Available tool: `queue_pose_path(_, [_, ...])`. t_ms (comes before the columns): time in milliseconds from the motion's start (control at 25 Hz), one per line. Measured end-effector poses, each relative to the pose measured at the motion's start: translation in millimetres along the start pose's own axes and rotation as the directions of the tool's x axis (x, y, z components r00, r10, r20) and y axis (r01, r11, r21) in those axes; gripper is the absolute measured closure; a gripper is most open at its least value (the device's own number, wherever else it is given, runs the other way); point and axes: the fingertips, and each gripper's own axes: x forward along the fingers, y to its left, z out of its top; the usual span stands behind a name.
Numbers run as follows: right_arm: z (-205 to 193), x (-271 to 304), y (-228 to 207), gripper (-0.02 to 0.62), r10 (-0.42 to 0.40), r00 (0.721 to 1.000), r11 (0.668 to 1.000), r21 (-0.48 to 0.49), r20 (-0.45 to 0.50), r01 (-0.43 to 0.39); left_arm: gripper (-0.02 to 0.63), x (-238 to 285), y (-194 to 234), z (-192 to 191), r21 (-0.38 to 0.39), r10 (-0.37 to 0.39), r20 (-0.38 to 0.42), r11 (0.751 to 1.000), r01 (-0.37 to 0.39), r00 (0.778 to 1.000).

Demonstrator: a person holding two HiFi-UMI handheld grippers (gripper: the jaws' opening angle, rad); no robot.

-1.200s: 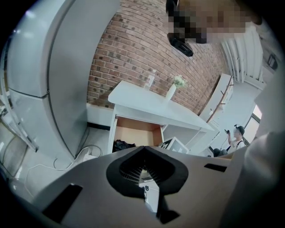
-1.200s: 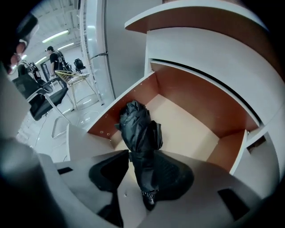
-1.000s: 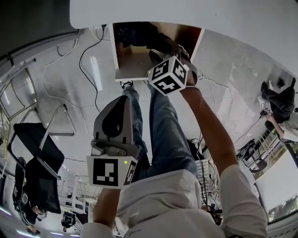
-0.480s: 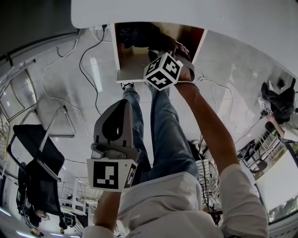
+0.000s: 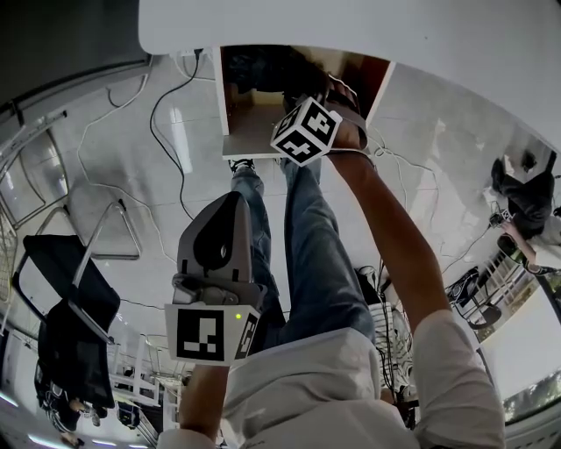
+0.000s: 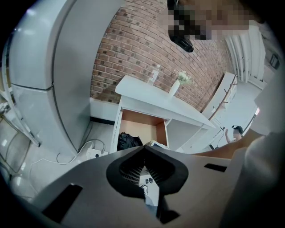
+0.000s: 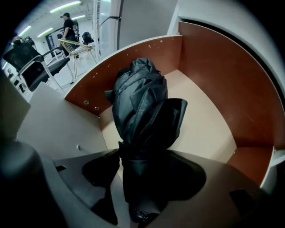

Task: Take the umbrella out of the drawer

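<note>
Reaching for: the folded black umbrella [image 7: 140, 116], bundled and strapped, lying toward the back of the open wooden drawer [image 7: 213, 80] under the white table [image 5: 351, 26]; it is not yet lifted out.
Right gripper [image 7: 142, 178]: points steeply down into the drawer. Its fingers [image 7: 100, 171] have just been opening and stand wide apart, with the umbrella's near end between them. No squeeze on the fabric shows.
Why so wide: likely to clear the thick bundle of cloth before closing round it near the strap, where the folds are tightest.
Left gripper [image 6: 143, 153]: held back over the person's legs, well apart from the drawer. Its fingers [image 6: 124, 167] meet at the tips and hold nothing.
Why held back: the drawer already stands open, so this hand seems to have no work for now.
Writing: no brand or label can be read on the umbrella or drawer. Only the black-and-white square markers on each gripper's cube show.
</note>
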Motion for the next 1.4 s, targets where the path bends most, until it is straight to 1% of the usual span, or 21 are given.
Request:
queue_pose_path(120, [-0.2,3.4,-2.6,0.279,-0.012,1.000,1.000,-0.021,0.001,0.012,0.589,0.3,1.2,-0.7,0.002,-0.004,-0.002,1.000,0.004,1.000])
queue_pose_path(240, [1.5,5.5,-2.7,0.291,0.016,1.000,1.000,-0.016,0.001,-0.016,0.589,-1.8,2.1,-3.3,0.005,-0.007,-0.010,1.000,0.007,1.000])
queue_pose_path(320, [1.5,7.8,-3.4,0.293,0.020,1.000,1.000,-0.019,-0.001,-0.020,0.589,-2.8,2.7,-5.7,-0.001,-0.007,-0.013,1.000,0.007,1.000])
queue_pose_path(560, [-2.2,21.5,-3.9,0.293,-0.033,0.998,0.997,-0.068,-0.057,0.029,0.589,-2.5,5.3,-5.5,-0.004,-0.010,-0.008,1.000,0.010,1.000])
queue_pose_path(680, [-2.5,20.4,-5.4,0.302,-0.051,0.997,0.997,-0.065,-0.060,0.047,0.589,-4.6,6.6,-3.0,-0.005,-0.010,0.001,1.000,0.010,1.000])
queue_pose_path(800, [-0.4,17.8,-7.4,0.314,-0.052,0.997,0.997,-0.056,-0.058,0.048,0.589,-10.1,8.3,-1.8,-0.007,-0.018,0.012,1.000,0.018,1.000])
queue_pose_path(880, [-0.8,17.0,-7.3,0.325,-0.043,0.997,0.998,-0.049,-0.062,0.040,0.589,-14.0,10.5,-3.6,-0.003,-0.017,0.013,1.000,0.017,1.000])
queue_pose_path(1000, [-2.1,14.5,-3.2,0.334,-0.005,0.998,1.000,-0.011,-0.067,0.004,0.589,-19.5,11.9,-4.8,-0.005,-0.017,0.023,1.000,0.017,1.000])
queue_pose_path(1120, [-2.7,9.6,-3.1,0.339,0.020,0.997,1.000,0.006,-0.076,-0.020,0.589,-23.7,9.0,-1.9,-0.013,-0.025,0.034,1.000,0.025,0.999])
queue_pose_path(1400, [3.8,-7.6,-4.5,0.339,0.091,0.995,0.992,0.086,-0.047,-0.087,0.589,-27.9,8.3,3.2,-0.012,-0.026,0.055,1.000,0.027,0.998])
